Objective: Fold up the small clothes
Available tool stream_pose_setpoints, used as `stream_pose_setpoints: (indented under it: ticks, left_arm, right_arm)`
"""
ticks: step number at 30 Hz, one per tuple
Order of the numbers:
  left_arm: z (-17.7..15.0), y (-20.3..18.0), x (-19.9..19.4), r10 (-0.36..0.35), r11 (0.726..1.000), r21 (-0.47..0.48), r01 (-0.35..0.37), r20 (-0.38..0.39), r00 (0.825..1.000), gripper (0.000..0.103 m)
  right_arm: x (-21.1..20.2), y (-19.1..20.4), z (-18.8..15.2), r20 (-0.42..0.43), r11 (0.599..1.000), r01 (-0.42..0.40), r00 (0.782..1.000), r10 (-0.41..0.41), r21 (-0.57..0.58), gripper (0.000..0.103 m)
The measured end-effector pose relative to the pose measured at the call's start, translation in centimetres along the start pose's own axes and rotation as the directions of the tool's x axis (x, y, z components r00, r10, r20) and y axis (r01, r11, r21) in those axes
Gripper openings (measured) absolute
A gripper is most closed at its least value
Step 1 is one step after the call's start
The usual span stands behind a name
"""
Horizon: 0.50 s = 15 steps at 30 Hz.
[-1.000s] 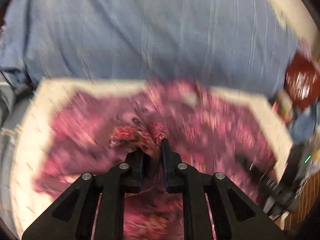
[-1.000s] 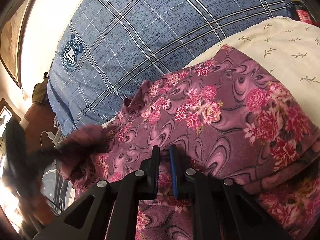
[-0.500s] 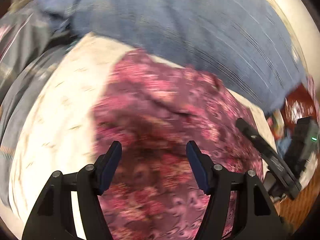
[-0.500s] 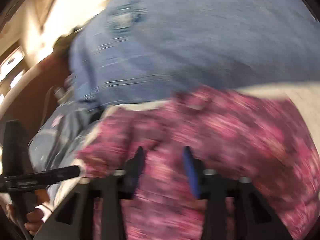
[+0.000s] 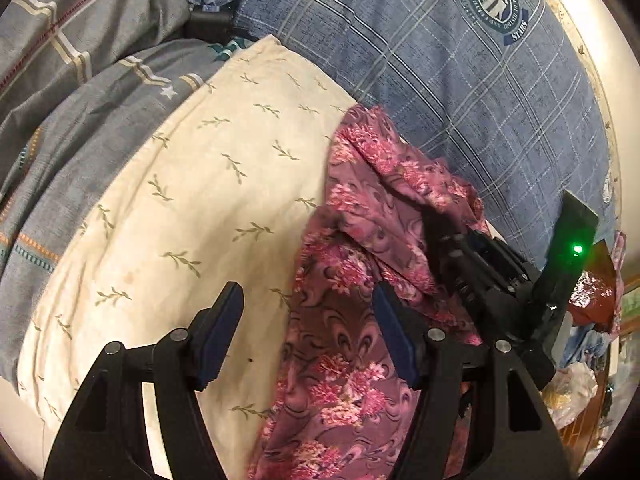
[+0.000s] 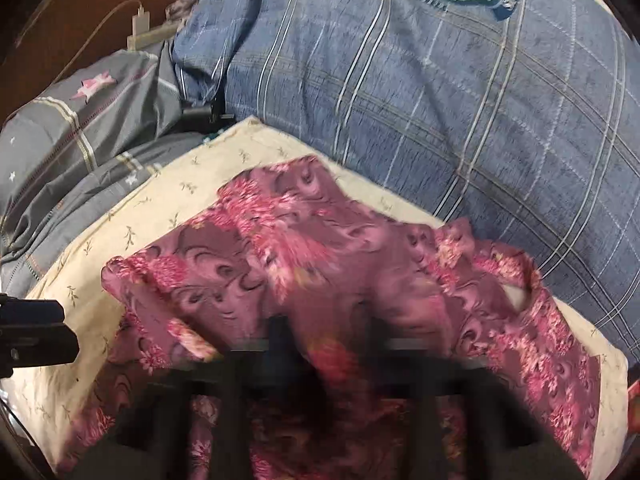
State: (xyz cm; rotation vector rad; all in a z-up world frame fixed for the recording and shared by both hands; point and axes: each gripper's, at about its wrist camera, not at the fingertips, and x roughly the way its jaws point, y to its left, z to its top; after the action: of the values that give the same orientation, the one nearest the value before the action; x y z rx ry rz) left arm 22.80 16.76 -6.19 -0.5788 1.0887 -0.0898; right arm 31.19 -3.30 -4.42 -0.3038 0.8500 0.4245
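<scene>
A purple garment with pink flowers (image 5: 352,280) lies crumpled on a cream pillow with a leaf print (image 5: 192,208). My left gripper (image 5: 308,332) is open and empty, hovering over the garment's left edge. The right gripper's black body (image 5: 480,272) shows at the right of the left wrist view, resting on the garment. In the right wrist view the garment (image 6: 320,248) spreads across the pillow (image 6: 160,208). My right gripper (image 6: 324,340) is blurred by motion; its fingers stand apart over the cloth, holding nothing that I can see.
A blue plaid cushion with a round crest (image 5: 460,72) lies behind the pillow. A grey patterned blanket with stars (image 5: 72,80) lies at the left. Cluttered bags and red packaging (image 5: 592,300) sit at the far right. A charger and cable (image 6: 140,28) lie at the back.
Both grippers were shut on the garment a second ago. Both have opened and let it go. The left gripper has drawn back to the left; the garment has dropped onto the pillow.
</scene>
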Motion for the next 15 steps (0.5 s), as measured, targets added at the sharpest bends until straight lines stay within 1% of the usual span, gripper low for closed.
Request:
stream_pose_setpoints:
  ticks: [1, 3, 4, 5, 6, 7, 8, 9, 10, 12, 13, 14, 15]
  left_arm:
    - [0.1, -0.2, 0.2, -0.002, 1.0, 0.002, 0.002, -0.001, 1.0, 0.066]
    - [0.2, -1.1, 0.5, -0.009, 1.0, 0.012, 0.009, -0.006, 1.0, 0.066]
    - [0.3, -1.4, 0.8, -0.014, 1.0, 0.014, 0.014, -0.011, 1.0, 0.066]
    - [0.5, -2.1, 1.3, -0.027, 1.0, 0.015, 0.027, -0.024, 0.999, 0.066]
    - [0.5, -2.5, 1.7, -0.033, 0.999, 0.014, 0.034, -0.034, 0.999, 0.066]
    - [0.5, -3.0, 2.1, -0.042, 0.999, 0.013, 0.042, -0.045, 0.998, 0.066]
    - [0.5, -3.7, 2.8, -0.05, 0.999, 0.014, 0.051, -0.059, 0.997, 0.066]
    - [0.4, -4.2, 3.4, -0.053, 0.998, 0.014, 0.054, -0.07, 0.996, 0.066]
    - [0.4, -4.6, 3.8, -0.056, 0.998, 0.015, 0.057, -0.078, 0.995, 0.066]
    - [0.0, -5.8, 5.1, -0.068, 0.998, 0.01, 0.07, -0.11, 0.992, 0.066]
    - [-0.1, -6.1, 5.5, -0.076, 0.997, 0.01, 0.078, -0.121, 0.99, 0.066]
    - [-0.4, -6.6, 6.0, -0.084, 0.996, 0.011, 0.086, -0.137, 0.987, 0.066]
    - [-0.7, -7.2, 6.4, -0.084, 0.996, 0.02, 0.088, -0.149, 0.985, 0.066]
  right_arm:
    - [-0.3, -0.9, 0.0, 0.017, 0.999, -0.024, 1.0, 0.023, 0.044, 0.009]
    - [-2.4, -4.3, -0.9, 0.086, 0.977, -0.087, 0.994, 0.071, 0.196, 0.009]
    - [-3.3, -5.8, -1.6, 0.115, 0.957, -0.119, 0.989, 0.092, 0.263, 0.009]
    - [-4.5, -8.1, -2.9, 0.159, 0.917, -0.173, 0.98, 0.123, 0.359, 0.009]
    - [-5.2, -9.5, -3.9, 0.183, 0.888, -0.198, 0.974, 0.132, 0.415, 0.009]
    - [-6.0, -11.7, -5.7, 0.214, 0.832, -0.241, 0.965, 0.151, 0.5, 0.009]
    - [-6.4, -13.4, -7.3, 0.237, 0.78, -0.279, 0.956, 0.172, 0.561, 0.009]
    - [-6.8, -15.7, -10.0, 0.248, 0.701, -0.292, 0.954, 0.168, 0.65, 0.01]
    - [-6.9, -17.3, -12.2, 0.245, 0.636, -0.291, 0.956, 0.162, 0.715, 0.015]
    - [-6.6, -20.0, -16.6, 0.236, 0.49, -0.293, 0.956, 0.176, 0.821, 0.015]
    - [-6.8, -20.8, -18.2, 0.237, 0.438, -0.289, 0.956, 0.171, 0.851, 0.016]
    - [-7.1, -21.5, -19.6, 0.245, 0.404, -0.291, 0.956, 0.162, 0.867, 0.017]
    - [-7.5, -21.8, -20.4, 0.245, 0.405, -0.283, 0.959, 0.143, 0.87, 0.019]
